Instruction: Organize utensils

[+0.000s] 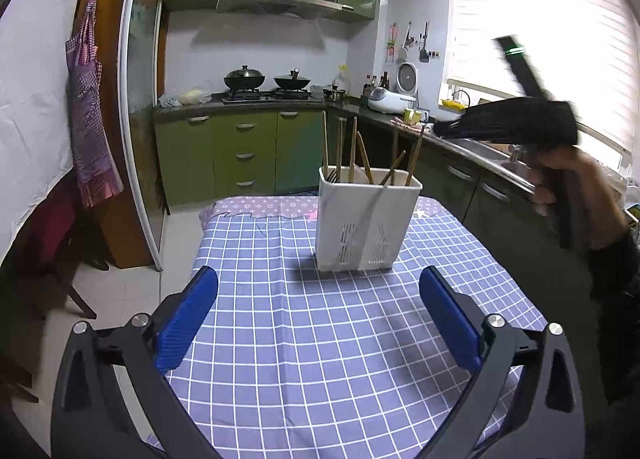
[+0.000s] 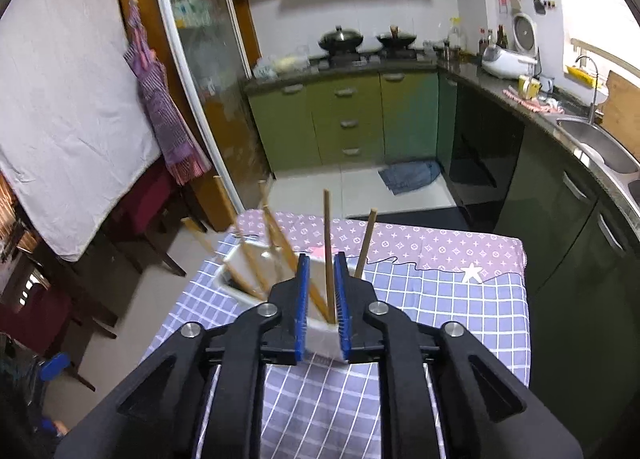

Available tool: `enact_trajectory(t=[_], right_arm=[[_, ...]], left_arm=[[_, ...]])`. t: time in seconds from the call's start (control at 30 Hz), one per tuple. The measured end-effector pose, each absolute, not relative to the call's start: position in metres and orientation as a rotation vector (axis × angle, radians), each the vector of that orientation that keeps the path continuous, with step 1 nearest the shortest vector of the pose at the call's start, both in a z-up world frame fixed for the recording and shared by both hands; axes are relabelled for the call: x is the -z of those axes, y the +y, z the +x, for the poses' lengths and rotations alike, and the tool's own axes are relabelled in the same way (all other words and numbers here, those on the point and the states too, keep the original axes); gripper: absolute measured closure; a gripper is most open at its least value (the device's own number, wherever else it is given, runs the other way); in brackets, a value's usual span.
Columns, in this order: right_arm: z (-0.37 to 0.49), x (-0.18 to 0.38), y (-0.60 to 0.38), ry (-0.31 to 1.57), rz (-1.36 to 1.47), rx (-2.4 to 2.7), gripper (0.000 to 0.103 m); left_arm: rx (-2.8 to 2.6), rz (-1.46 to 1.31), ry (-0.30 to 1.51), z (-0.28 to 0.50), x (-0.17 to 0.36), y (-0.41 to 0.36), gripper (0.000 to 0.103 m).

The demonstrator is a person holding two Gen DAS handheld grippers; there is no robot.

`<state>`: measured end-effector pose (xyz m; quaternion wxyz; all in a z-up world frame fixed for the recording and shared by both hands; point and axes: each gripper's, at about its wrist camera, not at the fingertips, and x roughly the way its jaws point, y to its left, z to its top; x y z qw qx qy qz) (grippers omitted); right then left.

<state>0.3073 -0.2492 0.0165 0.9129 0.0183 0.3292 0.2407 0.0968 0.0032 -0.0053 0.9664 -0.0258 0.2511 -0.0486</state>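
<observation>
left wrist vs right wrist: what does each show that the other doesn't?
Only the left wrist view shows the open left tongs over the checked blue tablecloth, the slotted side of the white plastic utensil holder, and the right device raised in the person's hand.

Only the right wrist view shows the right tongs nearly closed around, apparently not clamping, a wooden chopstick, and a blue cloth on the floor.

Both show the holder, chopsticks, tablecloth and green cabinets.

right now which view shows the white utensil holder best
The left wrist view: the whole white utensil holder stands unblocked on the checked tablecloth. In the right wrist view, the right hand-held gripper covers most of it.
</observation>
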Motion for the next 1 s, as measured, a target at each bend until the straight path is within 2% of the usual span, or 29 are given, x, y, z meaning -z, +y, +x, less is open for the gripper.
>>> enact_trajectory(t=[0.07, 0.13, 0.2, 0.23, 0.3, 0.33, 0.63, 1.0], right_arm=[[0.262, -0.012, -0.266, 0.63, 0.037, -0.501, 0.058], [0.22, -0.002, -0.283, 0.598, 0.046, -0.492, 0.048], [0.181, 0.011, -0.298, 0.571, 0.068, -0.469, 0.026], [0.161, 0.02, -0.305, 0.558, 0.075, -0.452, 0.023], [0.131, 0.029, -0.314, 0.546, 0.075, -0.431, 0.008], [0.117, 0.033, -0.318, 0.534, 0.08, -0.423, 0.005], [0.013, 0.036, -0.321, 0.377, 0.026, -0.365, 0.005], [-0.001, 0.047, -0.322, 0.39, 0.035, -0.279, 0.005]], left_arm=[[0.102, -0.059, 0.515, 0.095, 0.008, 0.003, 0.007], [0.11, -0.072, 0.524, 0.093, 0.011, 0.002, 0.007], [0.118, -0.08, 0.534, 0.09, 0.016, -0.002, 0.007], [0.119, -0.077, 0.537, 0.087, 0.018, -0.005, 0.007], [0.119, -0.065, 0.543, 0.082, 0.019, -0.011, 0.007], [0.12, -0.06, 0.544, 0.079, 0.019, -0.014, 0.007], [0.11, -0.037, 0.478, 0.025, -0.003, -0.027, 0.007], [0.071, -0.024, 0.453, -0.005, -0.004, -0.022, 0.007]])
